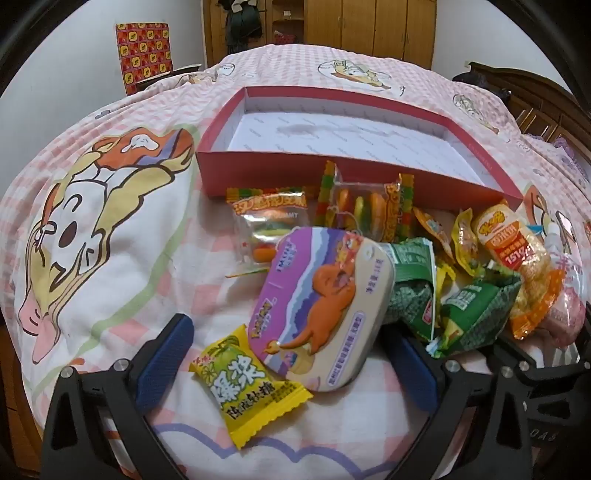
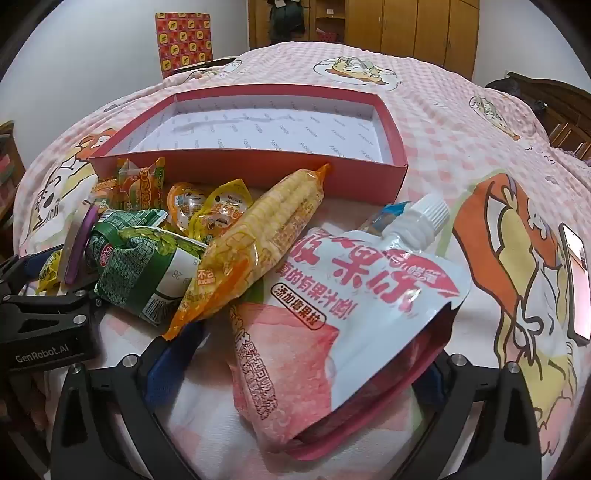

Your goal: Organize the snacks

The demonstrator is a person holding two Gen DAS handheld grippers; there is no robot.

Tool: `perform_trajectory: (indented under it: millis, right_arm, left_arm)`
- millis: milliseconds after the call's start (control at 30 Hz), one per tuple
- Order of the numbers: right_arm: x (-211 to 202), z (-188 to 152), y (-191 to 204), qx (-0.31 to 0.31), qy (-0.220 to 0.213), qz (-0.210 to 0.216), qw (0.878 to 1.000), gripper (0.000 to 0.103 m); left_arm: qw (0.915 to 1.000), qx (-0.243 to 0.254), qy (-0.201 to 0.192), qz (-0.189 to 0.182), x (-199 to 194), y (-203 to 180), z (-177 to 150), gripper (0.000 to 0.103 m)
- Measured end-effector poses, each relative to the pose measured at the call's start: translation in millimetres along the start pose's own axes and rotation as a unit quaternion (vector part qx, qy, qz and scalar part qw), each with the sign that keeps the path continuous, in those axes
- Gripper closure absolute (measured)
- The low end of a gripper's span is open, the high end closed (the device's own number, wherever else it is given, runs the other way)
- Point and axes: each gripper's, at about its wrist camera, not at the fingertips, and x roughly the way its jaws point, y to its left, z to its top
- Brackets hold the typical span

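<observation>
A pile of snacks lies on the bed before an empty red box (image 1: 369, 177) with a white inside, also in the right wrist view (image 2: 258, 170). My left gripper (image 1: 291, 354) is open around a purple tin with an orange dinosaur (image 1: 321, 306) and a yellow candy packet (image 1: 247, 384). Green packets (image 1: 469, 314), gummy packs (image 1: 369, 206) and an orange corn pack (image 1: 517, 258) lie beyond. My right gripper (image 2: 306, 354) is open around a white and pink spouted jelly pouch (image 2: 351, 306). The corn pack (image 2: 258, 236) leans over it.
The left gripper's black body (image 2: 44, 314) sits at the left of the right wrist view. A phone (image 2: 576, 280) lies on the pink checked bedspread (image 1: 110, 221) at the right. Wooden wardrobes (image 1: 369, 26) and a patterned chair (image 1: 144, 51) stand behind the bed.
</observation>
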Motion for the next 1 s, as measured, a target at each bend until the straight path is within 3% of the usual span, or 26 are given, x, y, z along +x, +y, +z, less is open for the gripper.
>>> perform_trajectory:
  millis: [1000]
  right_arm:
    - [0.9,0.4,1.5,-0.002,-0.001,-0.005,1.000,0.000]
  left_arm:
    - [1.0000,0.003,-0.003,0.004,1.0,-0.5,-0.9,0.000]
